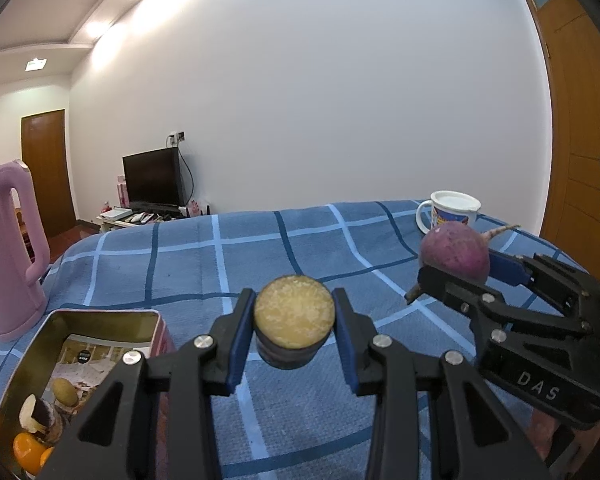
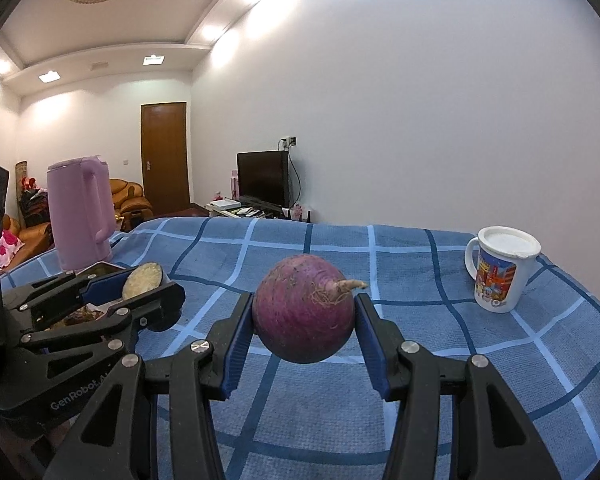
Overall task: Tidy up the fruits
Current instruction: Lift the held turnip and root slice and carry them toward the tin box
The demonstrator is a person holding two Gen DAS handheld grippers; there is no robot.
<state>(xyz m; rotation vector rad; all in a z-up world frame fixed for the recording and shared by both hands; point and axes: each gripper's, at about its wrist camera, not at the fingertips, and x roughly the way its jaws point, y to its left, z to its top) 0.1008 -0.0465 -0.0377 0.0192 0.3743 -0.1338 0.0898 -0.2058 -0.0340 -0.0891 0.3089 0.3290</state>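
My left gripper (image 1: 294, 322) is shut on a cut piece of dark-skinned fruit (image 1: 294, 318), its pale yellow cut face turned toward the camera, held above the blue checked cloth. My right gripper (image 2: 304, 326) is shut on a round purple radish (image 2: 305, 314) with a pale root tip. In the left wrist view the radish (image 1: 454, 254) and the right gripper (image 1: 456, 272) hang at the right. In the right wrist view the left gripper (image 2: 148, 286) with its cut piece (image 2: 142, 280) is at the left. A metal tin (image 1: 108, 316) at lower left holds fruit pieces and an orange fruit (image 1: 28, 446).
A pink electric kettle (image 1: 6, 248) stands at the table's left, behind the tin. A white printed mug (image 2: 502, 270) with a lid stands at the far right near the table edge. The blue checked cloth (image 2: 420, 272) covers the table. A television and doors lie beyond.
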